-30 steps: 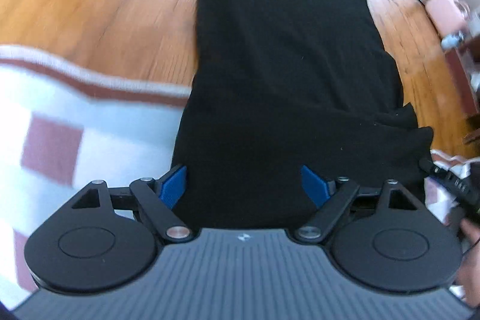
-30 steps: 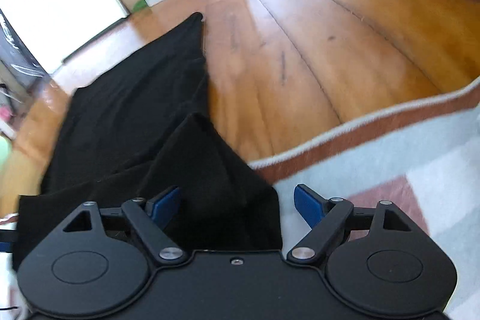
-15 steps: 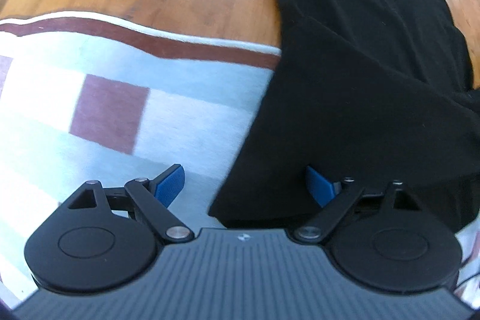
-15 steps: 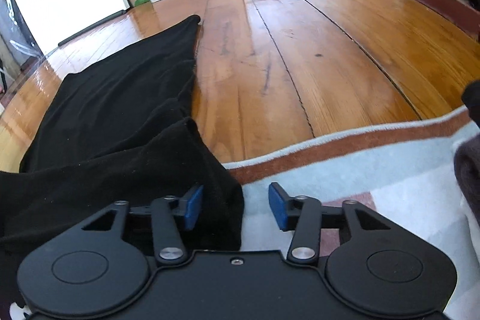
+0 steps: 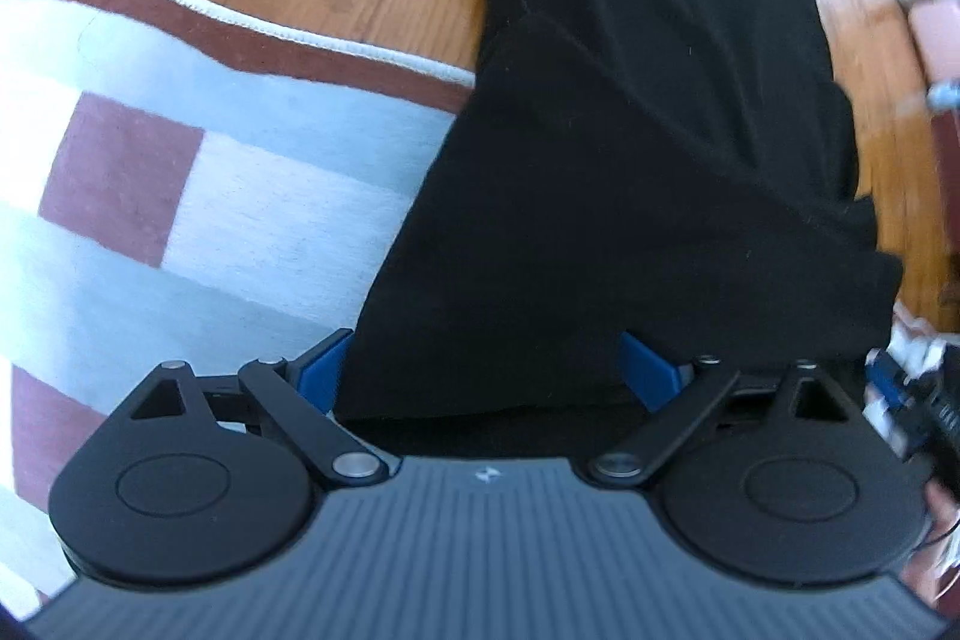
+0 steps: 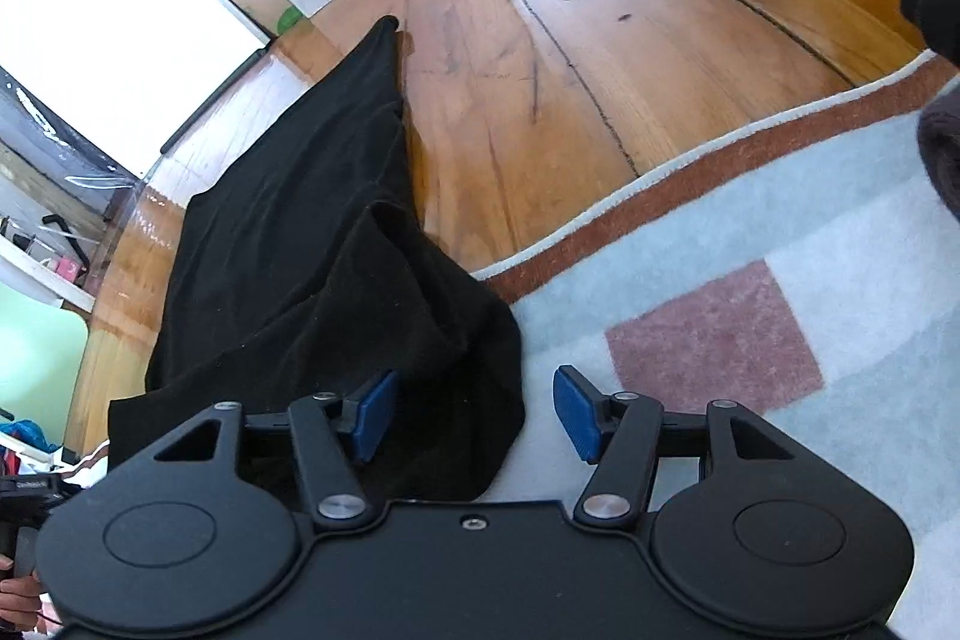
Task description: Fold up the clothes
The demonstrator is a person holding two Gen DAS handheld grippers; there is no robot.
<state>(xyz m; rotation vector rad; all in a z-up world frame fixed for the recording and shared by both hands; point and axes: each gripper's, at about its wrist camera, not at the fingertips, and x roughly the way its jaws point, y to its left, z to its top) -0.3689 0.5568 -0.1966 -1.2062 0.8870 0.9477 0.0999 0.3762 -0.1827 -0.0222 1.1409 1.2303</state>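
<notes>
Nearest the cameras, the left claw (image 5: 489, 379) stands released with its blue fingers (image 5: 645, 376) spread wide around the near edge of the black garment (image 5: 630, 196), and the right claw (image 6: 474, 415) is likewise released, its fingers apart over the garment's near corner. That near part of the garment lies on the pale rug (image 6: 750, 268) with dusty-red squares, across the rug's red-bordered edge. Farther off, the garment stretches out along the wooden floor (image 6: 630, 40) toward the white wall.

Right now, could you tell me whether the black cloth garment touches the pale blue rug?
Touching: the right wrist view shows the black cloth garment lying on the pale blue rug.
</notes>
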